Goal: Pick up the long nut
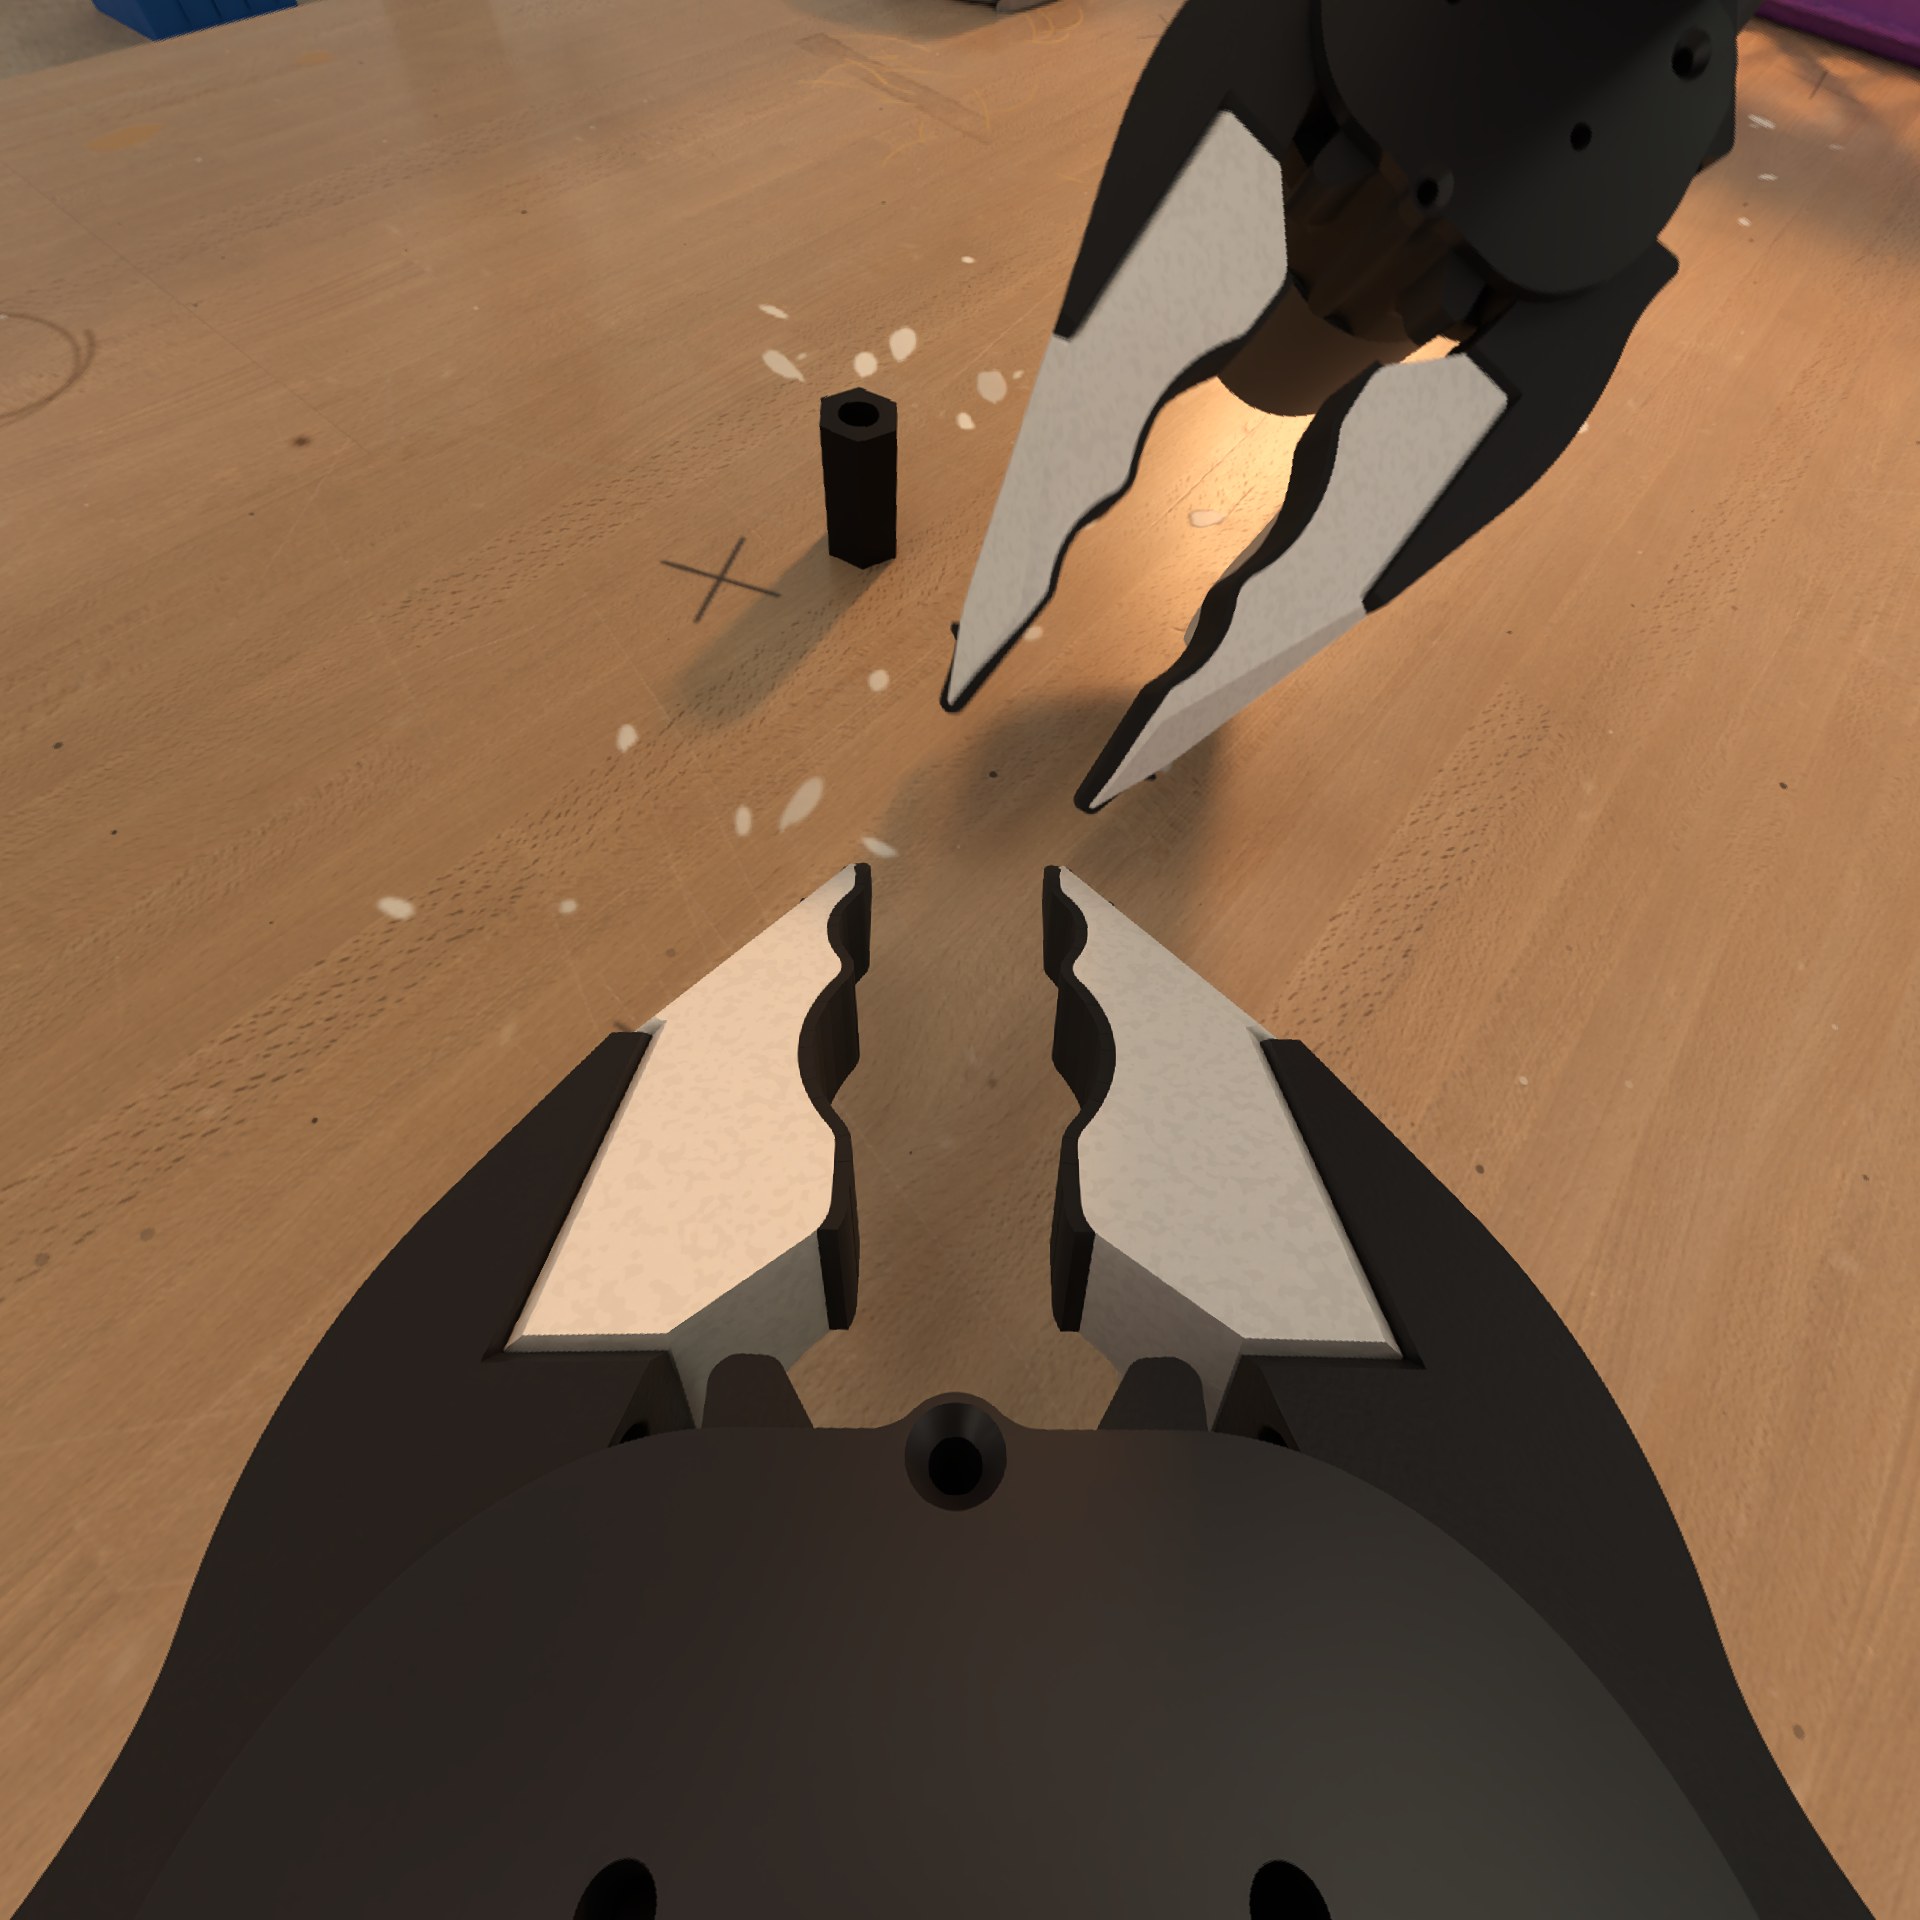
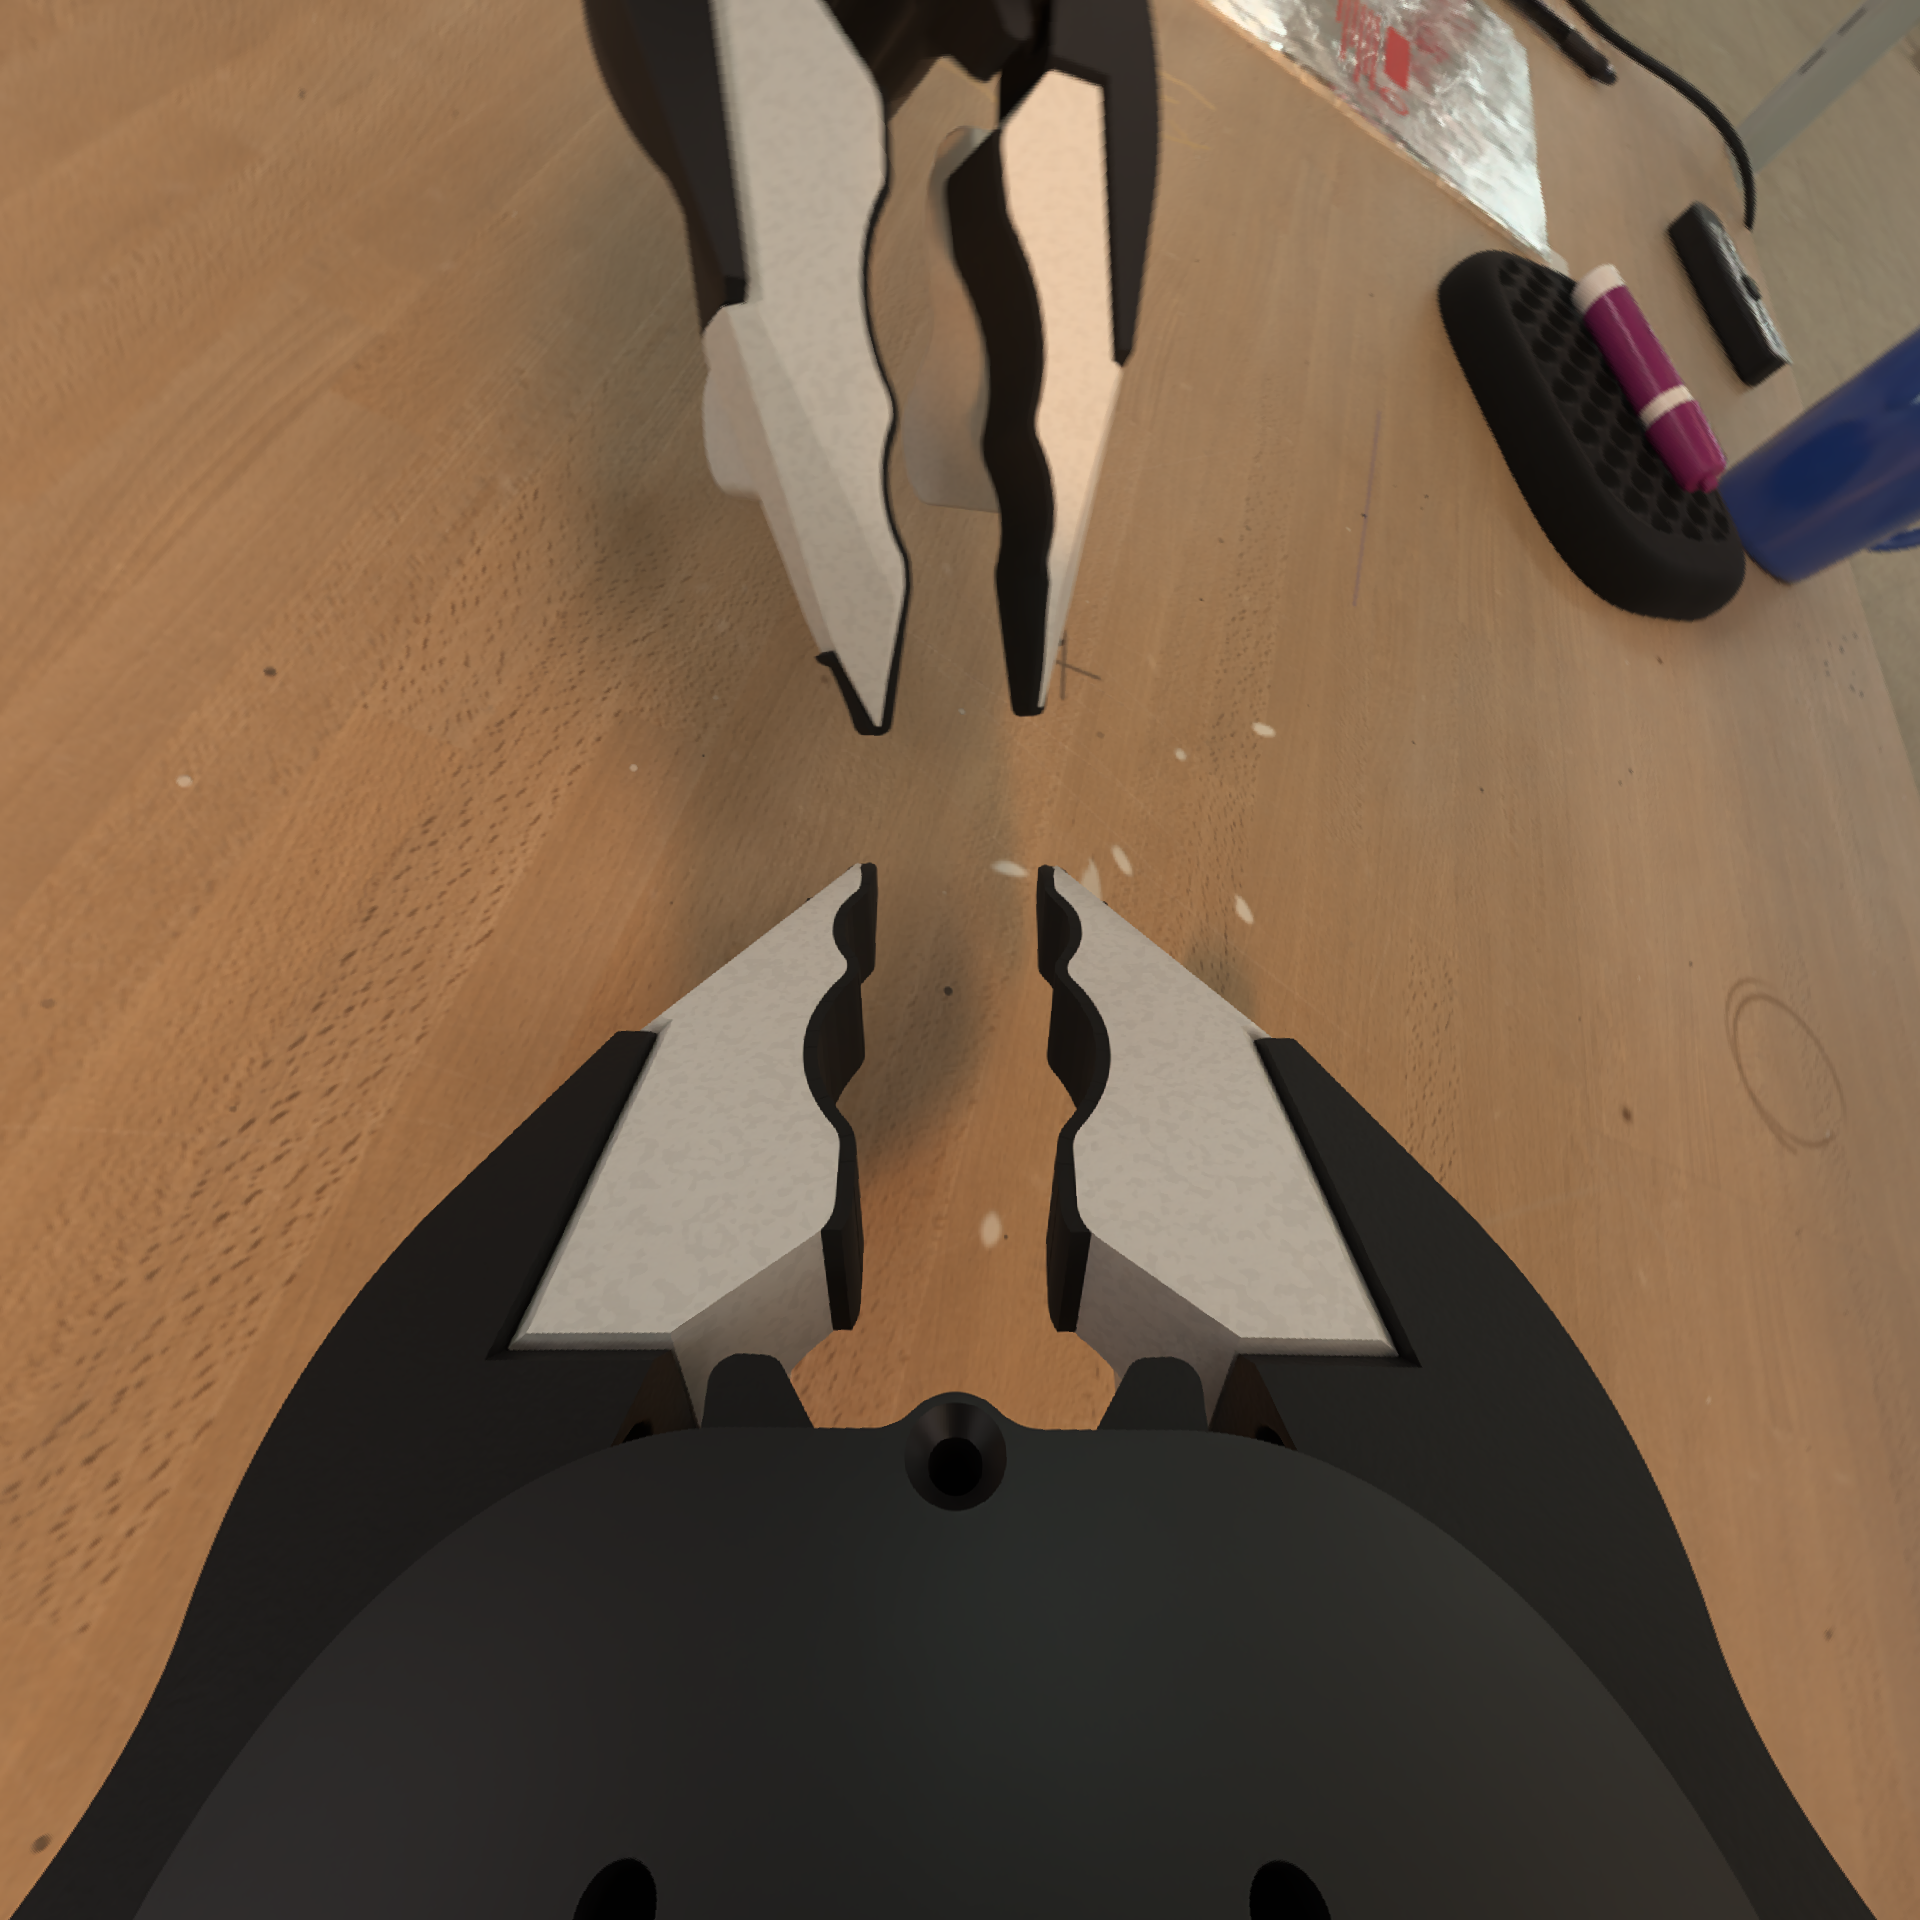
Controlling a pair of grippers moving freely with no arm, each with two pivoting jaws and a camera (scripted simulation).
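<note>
The long nut (image 1: 859, 478) is a black hexagonal tube standing upright on the wooden table (image 1: 312, 727), seen only in the left wrist view, ahead and a little left. My left gripper (image 1: 956, 878) is open and empty, short of the nut and to its right. My right gripper (image 1: 1018, 753) points down toward the table from the upper right, its tips just right of the nut and nearer the camera, open and empty. In the right wrist view my right gripper (image 2: 956, 878) is open with bare table between its fingers, and the left gripper (image 2: 951, 717) faces it. The nut is not visible there.
A pencilled cross (image 1: 722, 582) lies left of the nut, with pale flecks around. In the right wrist view a black perforated pad (image 2: 1558, 436) with a magenta marker (image 2: 1647, 374), a blue container (image 2: 1839, 468), a small black box (image 2: 1730, 296) and a cable stand at the far right.
</note>
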